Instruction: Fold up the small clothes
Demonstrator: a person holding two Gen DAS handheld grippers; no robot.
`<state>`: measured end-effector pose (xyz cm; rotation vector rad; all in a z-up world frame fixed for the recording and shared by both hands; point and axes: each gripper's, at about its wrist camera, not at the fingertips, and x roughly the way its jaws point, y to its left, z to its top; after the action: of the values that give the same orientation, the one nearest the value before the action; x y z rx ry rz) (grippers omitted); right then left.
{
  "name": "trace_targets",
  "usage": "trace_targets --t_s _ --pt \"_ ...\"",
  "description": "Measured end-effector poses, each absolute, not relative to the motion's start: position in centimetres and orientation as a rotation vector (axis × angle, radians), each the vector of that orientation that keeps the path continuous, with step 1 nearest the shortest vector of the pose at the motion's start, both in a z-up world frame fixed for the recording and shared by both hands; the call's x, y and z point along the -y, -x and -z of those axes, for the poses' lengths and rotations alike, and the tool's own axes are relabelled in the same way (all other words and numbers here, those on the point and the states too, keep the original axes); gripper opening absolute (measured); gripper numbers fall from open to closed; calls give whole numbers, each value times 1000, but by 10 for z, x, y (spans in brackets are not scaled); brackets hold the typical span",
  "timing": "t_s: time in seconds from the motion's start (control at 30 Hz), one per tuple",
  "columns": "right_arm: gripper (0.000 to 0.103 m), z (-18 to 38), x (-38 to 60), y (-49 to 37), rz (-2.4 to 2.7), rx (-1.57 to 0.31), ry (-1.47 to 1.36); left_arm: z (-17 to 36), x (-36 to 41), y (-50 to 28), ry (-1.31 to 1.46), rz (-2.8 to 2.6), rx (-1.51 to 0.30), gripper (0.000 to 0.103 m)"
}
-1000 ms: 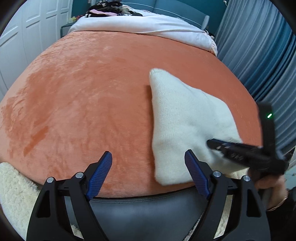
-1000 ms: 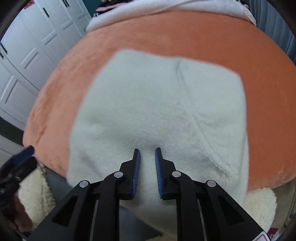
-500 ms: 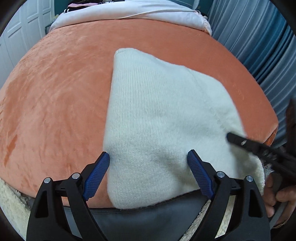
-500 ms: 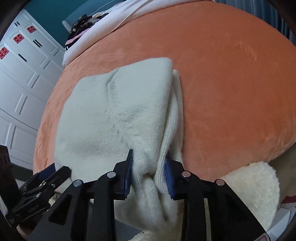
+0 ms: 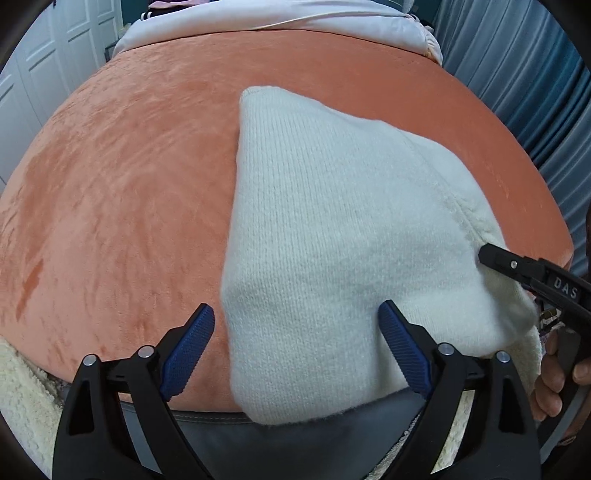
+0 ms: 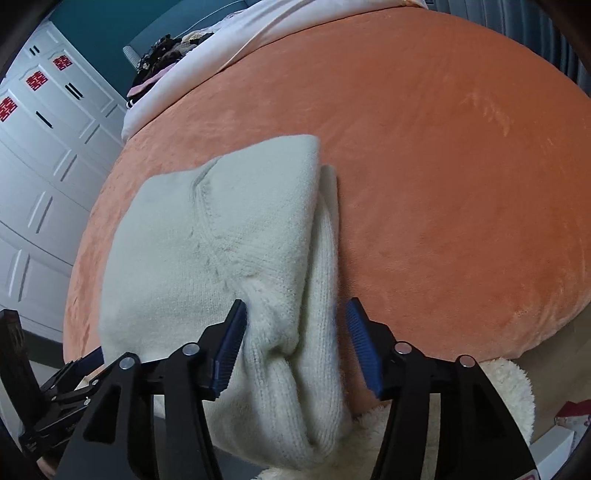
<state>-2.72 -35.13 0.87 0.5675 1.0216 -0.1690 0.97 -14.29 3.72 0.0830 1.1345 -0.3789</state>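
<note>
Both claws gape wide over cream knit on orange plush bed, white wardrobe beside.

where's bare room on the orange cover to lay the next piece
Free: the wide stretch of orange cover left of the cream knit, back to the white bedding, and the stretch right of the knit. Crowded: the near edge, where both open grippers, left and right, straddle the knit.
</note>
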Motion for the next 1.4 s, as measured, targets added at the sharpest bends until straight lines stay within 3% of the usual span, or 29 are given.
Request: trace_targets --t_s 0.27,0.5,0.83,0.93,1.0,1.1,1.17,1.3,1.4 --pt "76 23 361 28 75 -1071 -734 -32 155 -39 -49 370 -1192 98" --pt "85 37 364 16 -9 -1036 -773 -18 162 -52 -36 407 -1207 98" --pt "87 43 369 24 -93 -983 -791 18 129 -67 231 671 -1191 98" --pt "82 45 371 21 -110 -973 -807 20 128 -62 220 714 -1136 98" --pt "71 46 374 21 -108 -961 -837 18 128 -62 235 708 -1153 98" --pt "47 42 377 26 -74 -947 -875 5 135 -63 198 647 -1203 92" --pt "41 31 374 32 -51 -937 -877 -10 141 -59 143 615 -1211 86" --pt "37 -4 351 48 -6 -923 -808 -38 141 -48 101 631 -1239 73" --pt "37 -33 331 68 24 -915 -760 -55 128 -34 115 674 -1258 69"
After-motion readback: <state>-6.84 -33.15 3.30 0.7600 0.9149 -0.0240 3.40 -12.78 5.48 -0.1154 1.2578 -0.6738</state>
